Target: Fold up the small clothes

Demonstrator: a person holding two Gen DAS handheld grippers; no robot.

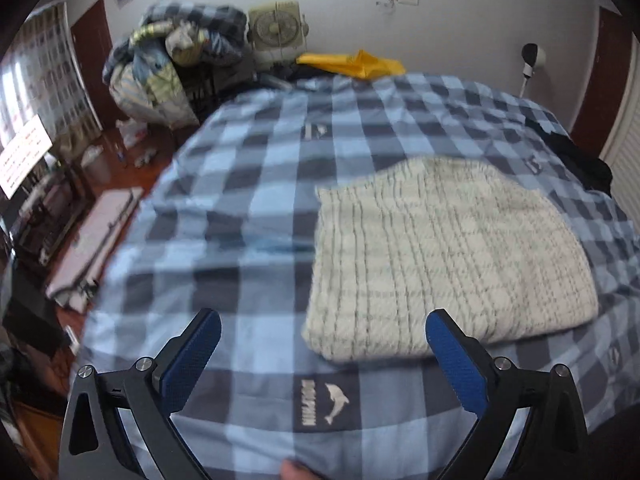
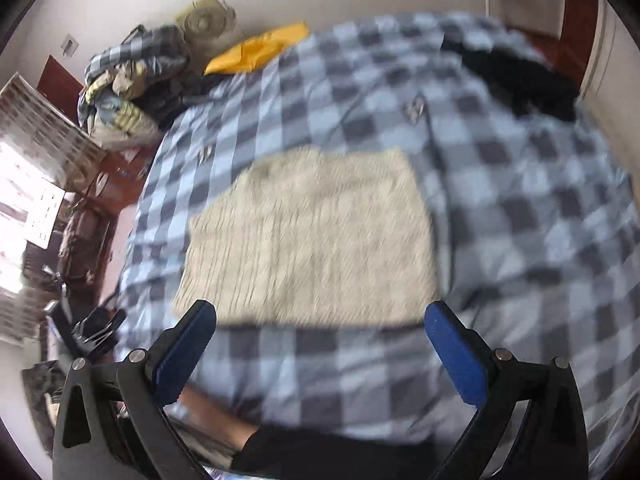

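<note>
Left wrist view: cream knit garment (image 1: 448, 256) lying flat on the checked bedspread (image 1: 248, 184), already a compact, near-rectangular bundle with a doubled lower edge — looks folded, at least once over. Left gripper (image 1: 322, 354) spread wide, empty, hovering just short of the bundle's near corner, not touching. Right wrist view blurred, so fold layers hard to confirm there; same garment (image 2: 312, 236) seen squared up mid-bed, right gripper (image 2: 320, 346) equally wide apart, nothing held. Probably late in this item: either done or one last halving left. Dark clothing (image 2: 520, 76) heaped at the far right edge and a yellow piece (image 2: 256, 50) near the far edge — possibly next, unfolded as far as visible.
</note>
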